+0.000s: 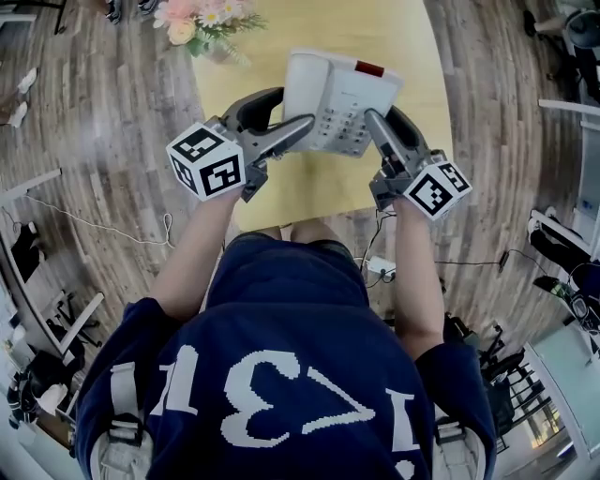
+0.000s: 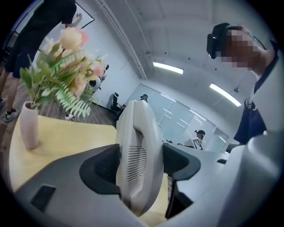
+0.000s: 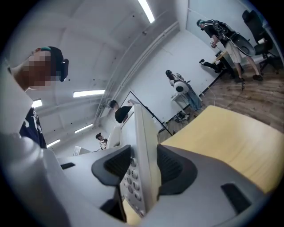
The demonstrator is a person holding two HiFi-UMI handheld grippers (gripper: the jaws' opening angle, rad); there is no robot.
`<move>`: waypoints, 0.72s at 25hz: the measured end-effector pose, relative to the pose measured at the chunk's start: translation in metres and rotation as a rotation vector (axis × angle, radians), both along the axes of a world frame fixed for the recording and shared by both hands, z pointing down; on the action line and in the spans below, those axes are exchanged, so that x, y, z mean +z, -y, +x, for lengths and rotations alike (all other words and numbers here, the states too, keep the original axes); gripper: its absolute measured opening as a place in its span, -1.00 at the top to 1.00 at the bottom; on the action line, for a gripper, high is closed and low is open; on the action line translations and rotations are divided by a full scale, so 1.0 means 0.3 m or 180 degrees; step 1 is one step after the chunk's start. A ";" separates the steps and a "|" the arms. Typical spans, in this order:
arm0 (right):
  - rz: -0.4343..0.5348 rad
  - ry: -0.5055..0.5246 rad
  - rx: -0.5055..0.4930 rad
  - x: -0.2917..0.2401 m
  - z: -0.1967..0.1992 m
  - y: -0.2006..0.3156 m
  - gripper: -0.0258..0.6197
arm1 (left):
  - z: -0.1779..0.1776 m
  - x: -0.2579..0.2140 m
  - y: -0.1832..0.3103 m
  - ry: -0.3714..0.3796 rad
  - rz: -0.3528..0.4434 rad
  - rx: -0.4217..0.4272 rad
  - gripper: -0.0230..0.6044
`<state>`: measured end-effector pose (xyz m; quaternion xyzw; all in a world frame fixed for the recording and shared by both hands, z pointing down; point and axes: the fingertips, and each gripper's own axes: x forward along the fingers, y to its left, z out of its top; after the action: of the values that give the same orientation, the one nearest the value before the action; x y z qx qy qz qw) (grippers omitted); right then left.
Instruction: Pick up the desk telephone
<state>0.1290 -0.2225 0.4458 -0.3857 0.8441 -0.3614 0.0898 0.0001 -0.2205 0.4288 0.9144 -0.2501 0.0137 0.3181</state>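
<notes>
The white desk telephone (image 1: 337, 98) hangs tilted above the yellow table (image 1: 412, 42), held from both sides. My left gripper (image 1: 295, 108) is shut on its handset side; in the left gripper view the dark pads press the handset edge of the telephone (image 2: 137, 150), which fills the gap of the left gripper (image 2: 141, 162). My right gripper (image 1: 382, 114) is shut on the keypad side. In the right gripper view the telephone (image 3: 144, 146) stands on edge between the pads of the right gripper (image 3: 143, 166), keys facing left.
A white vase of pink flowers (image 1: 202, 23) stands at the table's far left corner, also in the left gripper view as the vase (image 2: 30, 126). A power strip with cables (image 1: 380, 267) lies on the wooden floor. People stand in the background (image 3: 222, 33).
</notes>
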 end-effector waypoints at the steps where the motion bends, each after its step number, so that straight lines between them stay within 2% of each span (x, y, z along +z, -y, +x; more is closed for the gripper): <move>1: 0.0105 -0.0034 -0.0008 -0.043 -0.002 0.015 0.30 | -0.002 -0.037 0.012 -0.0016 0.0086 -0.0004 -0.07; 11: 0.0967 -0.0141 -0.0052 -0.454 -0.033 0.055 0.31 | -0.036 -0.425 0.033 -0.0092 0.0855 -0.0087 -0.07; 18: 0.1303 -0.0132 -0.0078 -0.616 -0.078 0.038 0.31 | -0.081 -0.589 0.011 -0.0051 0.1210 -0.0104 -0.07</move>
<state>0.1057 -0.2339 0.2610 -0.3564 0.9063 -0.1753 0.1444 -0.0241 -0.2237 0.2521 0.9539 -0.2604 -0.0462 0.1418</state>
